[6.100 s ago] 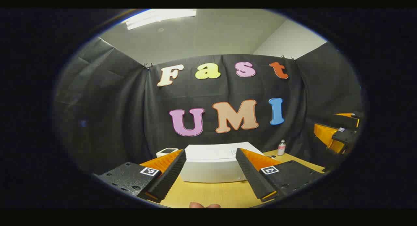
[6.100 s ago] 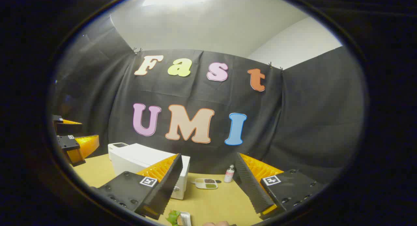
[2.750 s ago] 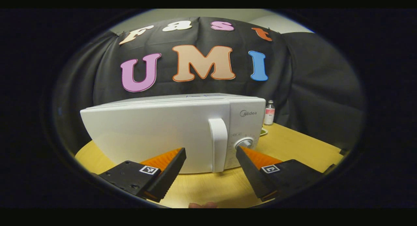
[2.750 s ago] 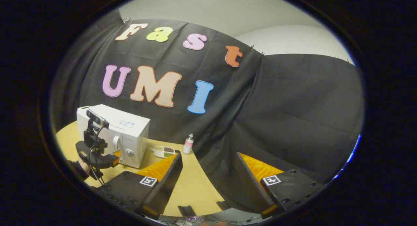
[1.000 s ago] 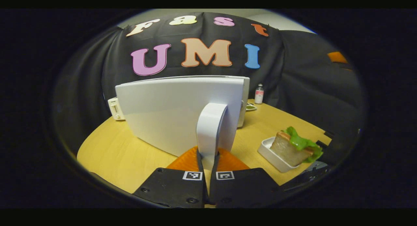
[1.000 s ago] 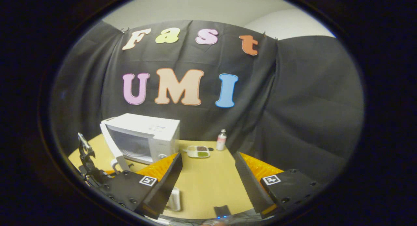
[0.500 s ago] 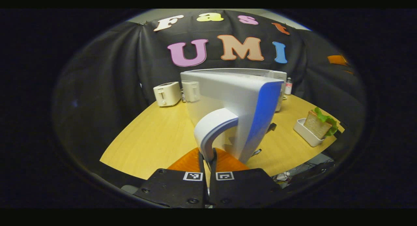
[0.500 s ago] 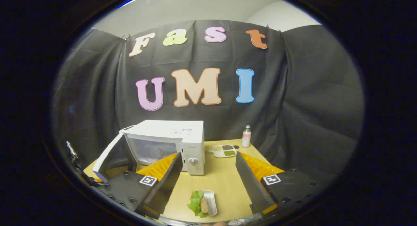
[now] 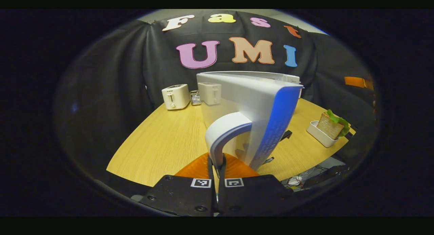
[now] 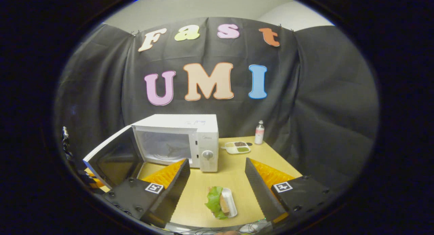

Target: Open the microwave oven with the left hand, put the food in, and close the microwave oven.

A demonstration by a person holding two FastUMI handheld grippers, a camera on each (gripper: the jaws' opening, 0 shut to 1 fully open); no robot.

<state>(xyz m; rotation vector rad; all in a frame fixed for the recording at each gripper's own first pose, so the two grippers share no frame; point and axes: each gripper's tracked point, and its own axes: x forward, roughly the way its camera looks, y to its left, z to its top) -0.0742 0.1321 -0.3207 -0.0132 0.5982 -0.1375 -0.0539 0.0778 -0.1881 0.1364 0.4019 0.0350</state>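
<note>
right gripper view: microwave (image 10: 190, 133) sits at 11 o'clock on the table (image 10: 237, 174), door (image 10: 112, 157) swung out to 9 | sandwich tray (image 10: 222, 202) at 6, in front of the microwave | divided dish (image 10: 236, 148) and bottle (image 10: 259, 132) at 1, right of it | left gripper view: two toasters (image 9: 175, 96) at 11, behind the door

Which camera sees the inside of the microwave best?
The right gripper view: the microwave faces it, door swung open, cavity showing. The left gripper view sees just the door's outer face and edge, handle between its fingers.
</note>
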